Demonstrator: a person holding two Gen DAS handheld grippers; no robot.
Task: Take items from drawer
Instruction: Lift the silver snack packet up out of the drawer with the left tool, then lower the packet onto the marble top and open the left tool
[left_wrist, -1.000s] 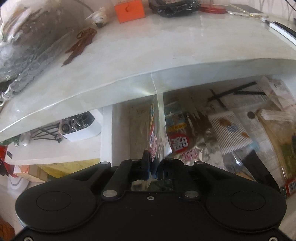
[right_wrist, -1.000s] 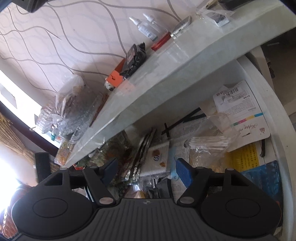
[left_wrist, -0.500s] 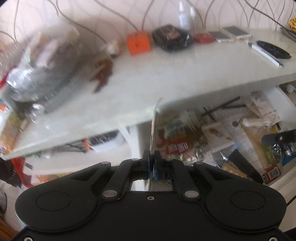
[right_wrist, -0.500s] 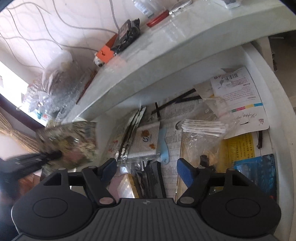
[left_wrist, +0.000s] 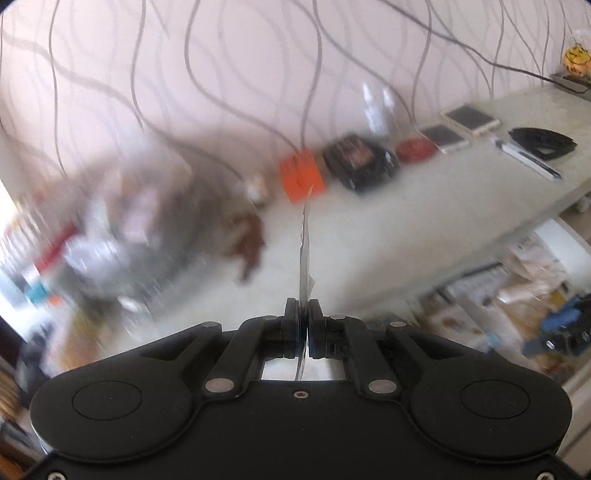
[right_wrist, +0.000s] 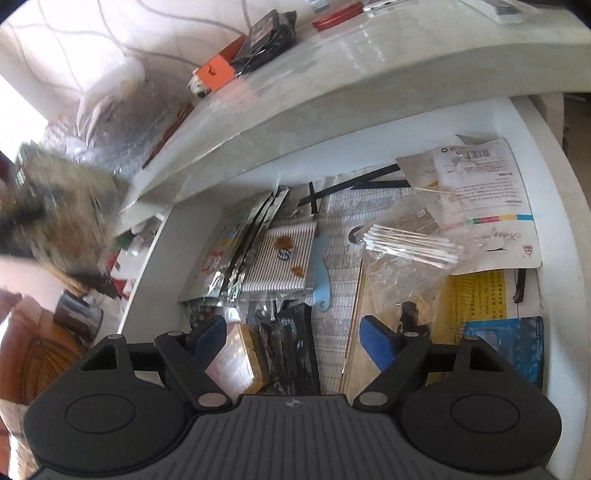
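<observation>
Room: pale wallpaper with grey wavy lines behind a white marble-look tabletop (left_wrist: 369, 236); below it, lower right of the left wrist view, the open white drawer (right_wrist: 554, 206) stays crowded.
Left gripper (left_wrist: 303, 314): clamped on a thin flat foil packet (left_wrist: 305, 236), seen edge-on, standing up at centre frame above the tabletop.
Right gripper (right_wrist: 293, 332): jaws opening, nothing between them, over the drawer's lower middle.
Risk, packet: held only by its bottom edge, it could slip or flop.
Risk, drawer: overlapping clear bag of white cotton swabs (right_wrist: 410, 245) and black strips may snag or come up together.
</observation>
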